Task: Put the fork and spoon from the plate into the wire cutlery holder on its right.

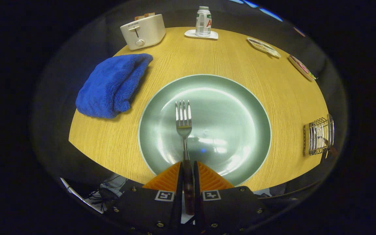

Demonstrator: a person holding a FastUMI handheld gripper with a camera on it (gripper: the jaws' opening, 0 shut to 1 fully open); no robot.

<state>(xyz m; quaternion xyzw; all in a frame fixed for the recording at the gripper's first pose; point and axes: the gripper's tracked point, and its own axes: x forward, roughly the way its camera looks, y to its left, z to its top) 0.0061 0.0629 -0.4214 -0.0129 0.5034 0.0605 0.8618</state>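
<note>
A pale green plate [233,98] lies in the middle of the round wooden table. A metal fork [183,119] with a dark handle points away from me over the plate. Its handle runs back between my fingers, and my gripper [188,168] is shut on it at the plate's near rim. The wire cutlery holder [318,136] stands to the plate's right near the table edge. A dark handle sticks out of the holder.
A folded blue towel [114,85] lies left of the plate. A white toaster [143,31] and a can on a coaster [203,21] stand at the far side. Two small dishes [263,47] sit at the far right edge. Cables hang below the near edge.
</note>
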